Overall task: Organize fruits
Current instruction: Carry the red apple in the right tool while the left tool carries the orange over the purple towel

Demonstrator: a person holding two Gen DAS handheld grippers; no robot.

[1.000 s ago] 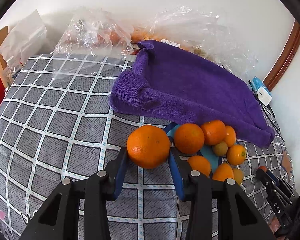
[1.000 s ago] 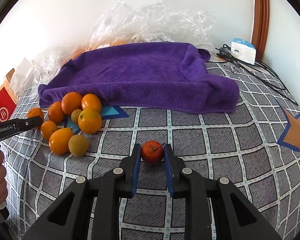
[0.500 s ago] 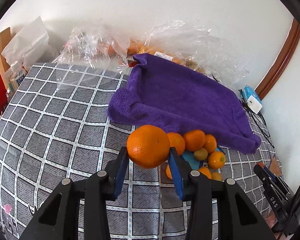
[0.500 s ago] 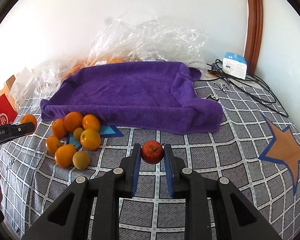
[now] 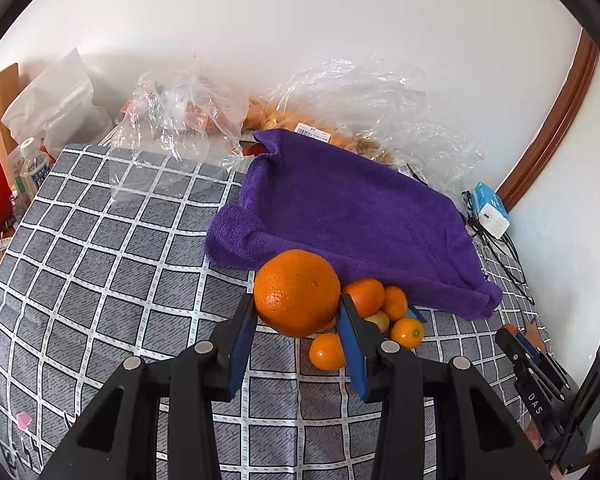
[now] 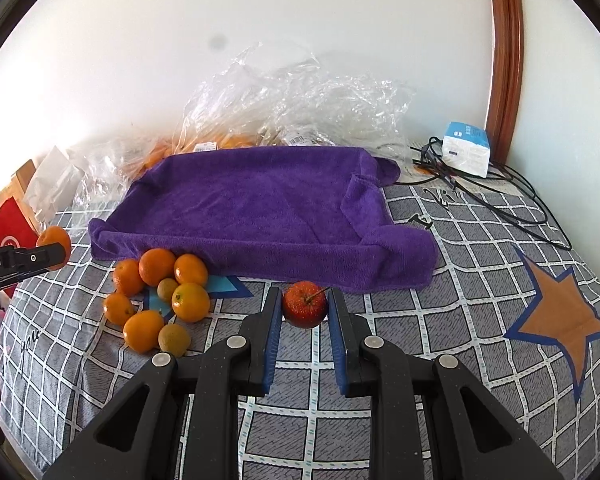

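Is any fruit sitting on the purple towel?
No, the purple towel shows only bare cloth; the loose oranges lie on the checked blanket beside it.

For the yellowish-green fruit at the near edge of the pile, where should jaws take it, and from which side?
Grip the yellowish-green fruit across its round middle, coming from the open cloth in front; an orange touches its left, so straddle front to back.

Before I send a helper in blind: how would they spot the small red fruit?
Find the purple towel on the checked cloth. Just off its near edge, the right gripper holds the small red fruit: the only red, stemmed one, apart from the orange citrus pile.
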